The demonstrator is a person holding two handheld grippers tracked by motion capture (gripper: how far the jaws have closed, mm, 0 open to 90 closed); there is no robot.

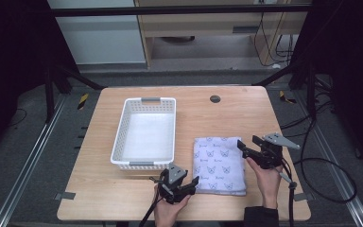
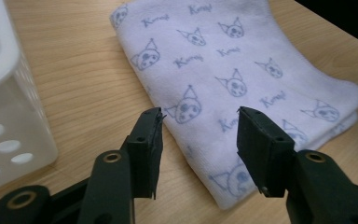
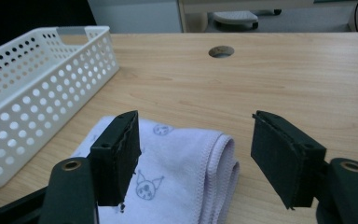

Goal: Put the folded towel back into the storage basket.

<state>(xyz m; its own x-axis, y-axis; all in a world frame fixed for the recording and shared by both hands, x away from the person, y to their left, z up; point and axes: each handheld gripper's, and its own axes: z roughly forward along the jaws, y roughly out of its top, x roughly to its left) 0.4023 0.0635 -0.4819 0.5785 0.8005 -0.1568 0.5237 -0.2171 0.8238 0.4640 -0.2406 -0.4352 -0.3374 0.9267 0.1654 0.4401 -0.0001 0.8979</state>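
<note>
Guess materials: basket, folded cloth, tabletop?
Basket: looks like white moulded plastic, smooth with a slight sheen; regular round perforations in the walls and grey handle inserts.
Folded cloth: soft pale lilac fabric, likely microfibre or terry; fine nap, stitched hem, printed cat faces.
Tabletop: light wood grain, matte; probably laminate or veneer, can't tell which.

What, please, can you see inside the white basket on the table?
Nothing: the white basket shows a bare white floor in the high view. Its near wall covers a thin strip of that floor.
</note>
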